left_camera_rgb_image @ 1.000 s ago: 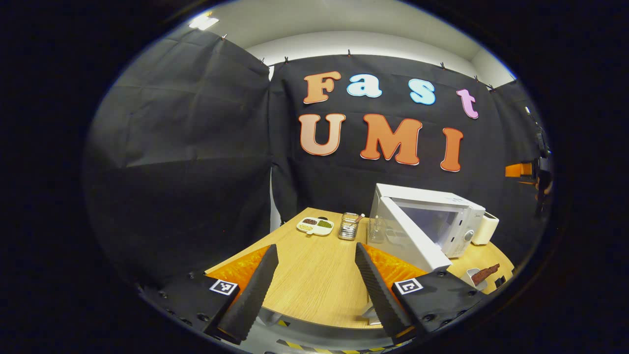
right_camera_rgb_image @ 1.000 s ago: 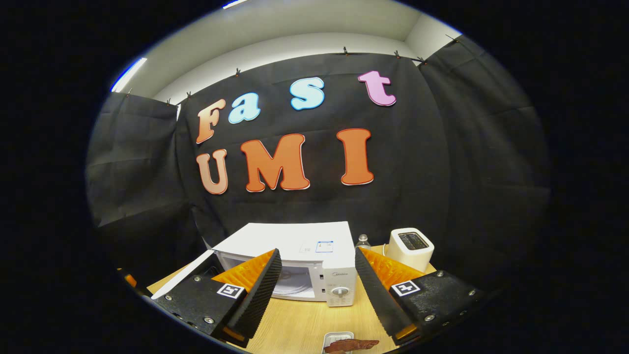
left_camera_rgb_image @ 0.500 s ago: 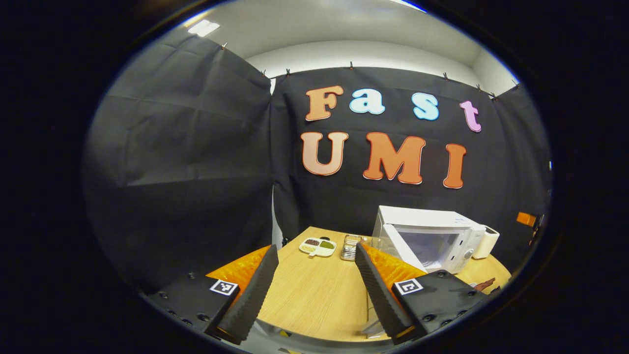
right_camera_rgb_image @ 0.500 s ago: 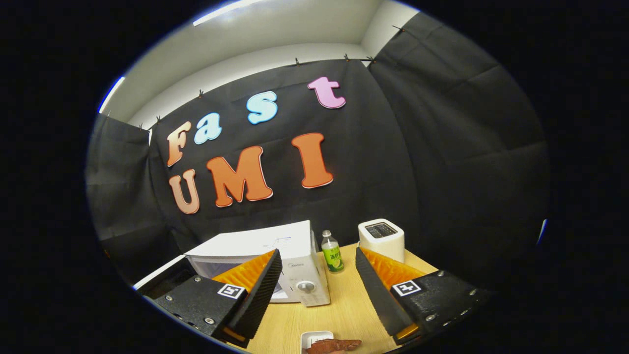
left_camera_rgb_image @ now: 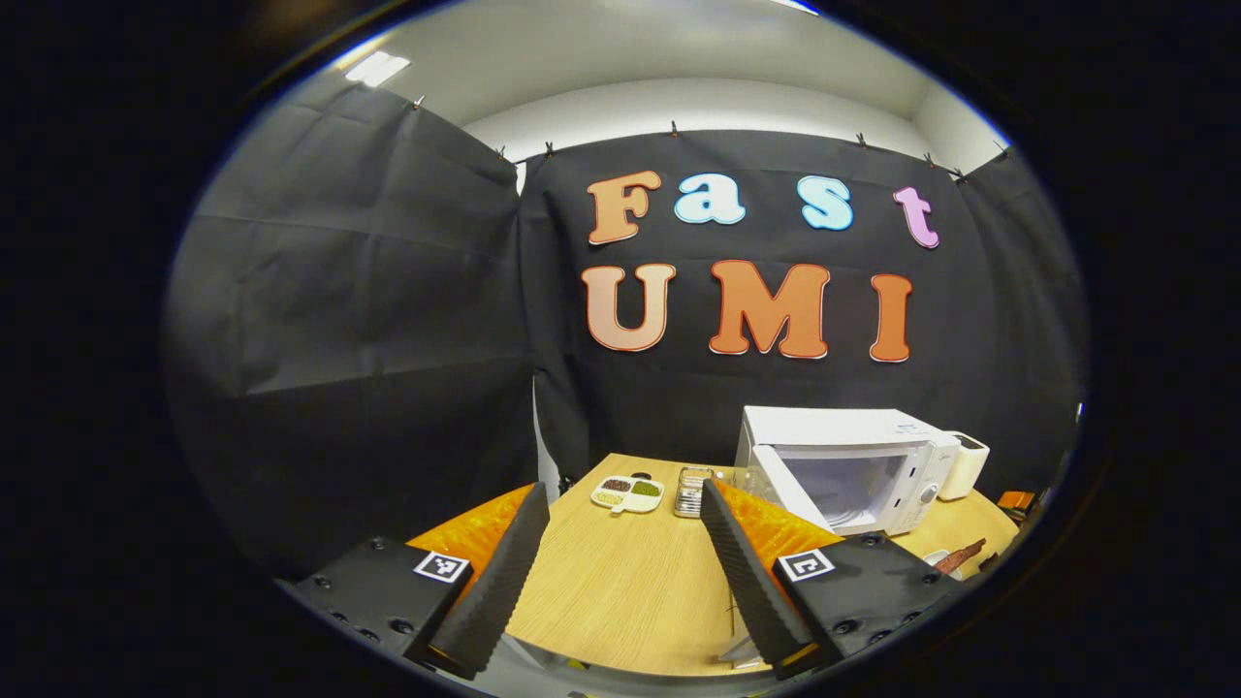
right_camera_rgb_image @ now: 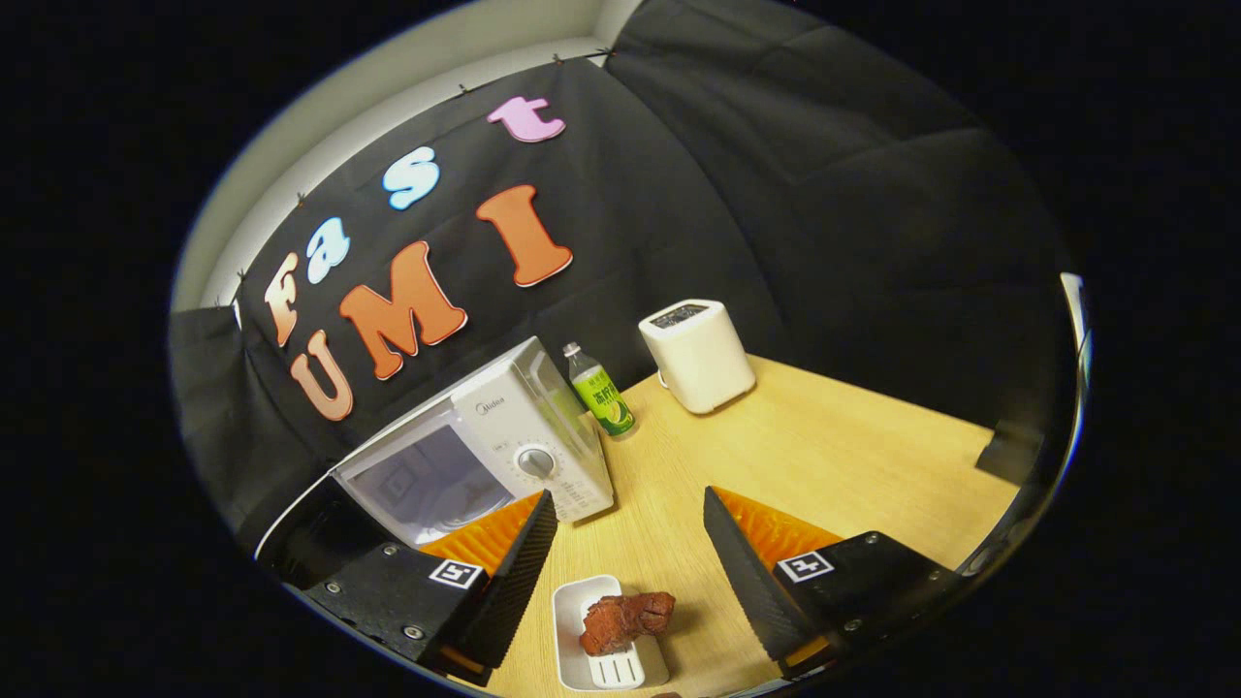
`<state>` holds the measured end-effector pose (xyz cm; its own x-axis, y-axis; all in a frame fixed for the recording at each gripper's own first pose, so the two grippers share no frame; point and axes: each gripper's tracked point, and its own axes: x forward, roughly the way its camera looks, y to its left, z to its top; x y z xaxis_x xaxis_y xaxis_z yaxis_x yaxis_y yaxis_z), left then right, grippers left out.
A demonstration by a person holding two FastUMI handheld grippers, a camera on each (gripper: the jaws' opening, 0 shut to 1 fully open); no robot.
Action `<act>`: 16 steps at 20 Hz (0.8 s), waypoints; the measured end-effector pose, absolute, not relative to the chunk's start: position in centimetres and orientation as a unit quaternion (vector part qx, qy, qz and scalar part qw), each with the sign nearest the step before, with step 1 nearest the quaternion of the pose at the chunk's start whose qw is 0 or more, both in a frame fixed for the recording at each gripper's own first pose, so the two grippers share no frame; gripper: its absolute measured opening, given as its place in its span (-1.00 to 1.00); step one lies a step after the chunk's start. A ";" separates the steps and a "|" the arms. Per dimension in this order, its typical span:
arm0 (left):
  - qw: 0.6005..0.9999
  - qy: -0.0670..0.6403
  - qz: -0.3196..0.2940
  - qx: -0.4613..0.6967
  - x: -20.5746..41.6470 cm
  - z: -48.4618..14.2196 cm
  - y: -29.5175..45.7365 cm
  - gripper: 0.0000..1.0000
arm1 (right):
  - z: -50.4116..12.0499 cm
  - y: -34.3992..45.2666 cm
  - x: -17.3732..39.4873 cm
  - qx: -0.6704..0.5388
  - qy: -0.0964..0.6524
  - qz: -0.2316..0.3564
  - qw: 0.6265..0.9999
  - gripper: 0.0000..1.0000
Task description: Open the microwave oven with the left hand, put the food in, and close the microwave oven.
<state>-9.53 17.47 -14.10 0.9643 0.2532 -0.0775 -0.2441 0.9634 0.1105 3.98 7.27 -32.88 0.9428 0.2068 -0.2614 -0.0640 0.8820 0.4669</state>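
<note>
Both the left claw (left_camera_rgb_image: 620, 572) and right claw (right_camera_rgb_image: 625, 572) gape open, holding nothing. The microwave (right_camera_rgb_image: 475, 456) stands open, its door's far end cut off. The food (right_camera_rgb_image: 625, 620) lies across a white dish (right_camera_rgb_image: 582, 669) on the tabletop (right_camera_rgb_image: 824, 456).

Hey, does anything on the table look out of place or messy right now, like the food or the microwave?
Only the food: the piece of meat lies crosswise in its small white tray, one end sticking out over the rim. Nothing looks spilled or damaged. The microwave has its door open, as the task requires.
</note>
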 end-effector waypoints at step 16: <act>0.987 0.086 0.125 0.047 -10.6 -16.3 16.9 0.96 | -40.0 12.6 1.2 0.352 0.280 0.114 0.886 -0.48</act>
